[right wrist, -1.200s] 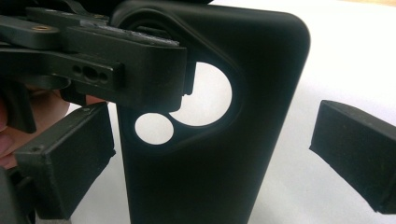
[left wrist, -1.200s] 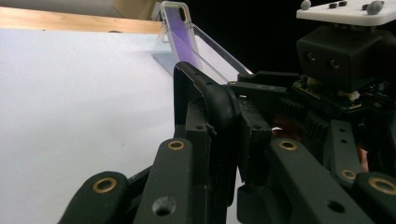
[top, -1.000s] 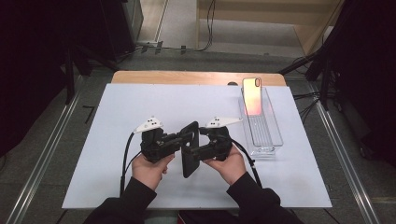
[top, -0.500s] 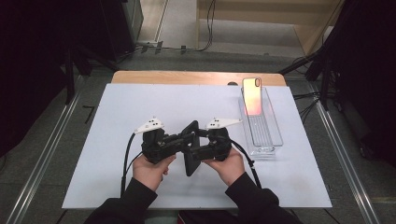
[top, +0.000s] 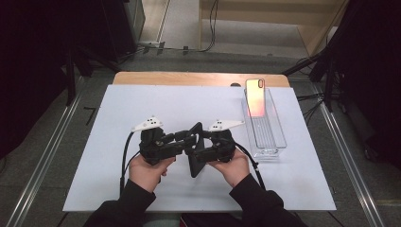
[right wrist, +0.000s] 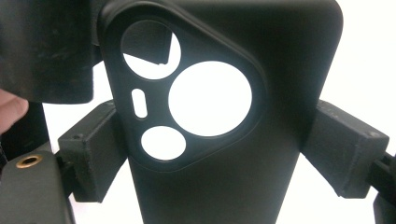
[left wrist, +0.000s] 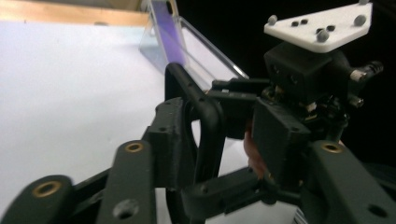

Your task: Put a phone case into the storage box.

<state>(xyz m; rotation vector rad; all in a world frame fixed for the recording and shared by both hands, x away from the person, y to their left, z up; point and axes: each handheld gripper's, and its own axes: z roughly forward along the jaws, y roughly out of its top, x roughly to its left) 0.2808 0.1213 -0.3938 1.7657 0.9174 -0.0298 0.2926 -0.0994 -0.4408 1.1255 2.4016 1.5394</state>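
A black phone case (top: 194, 158) with round camera cutouts is held up above the white mat between both hands. In the right gripper view the case (right wrist: 224, 140) stands upright and my right gripper (right wrist: 224, 156) is shut on it, its pads (right wrist: 93, 158) pressing on both side edges. In the left gripper view the case (left wrist: 205, 121) shows edge-on between the jaws of my left gripper (left wrist: 219, 135). Those jaws have just been opening; one pad (left wrist: 168, 135) lies near the case and the other stands off it. The right gripper's body (left wrist: 303, 70) faces this camera.
A clear plastic tray (top: 272, 137) stands at the mat's right side with a rose-gold phone (top: 255, 97) leaning in its far end. The white mat (top: 118, 109) covers the table, with a wooden edge (top: 198, 78) behind it.
The left gripper's jaws have spread apart off the case. Both hands stay at nearly the same spot, and the right gripper keeps its grip.
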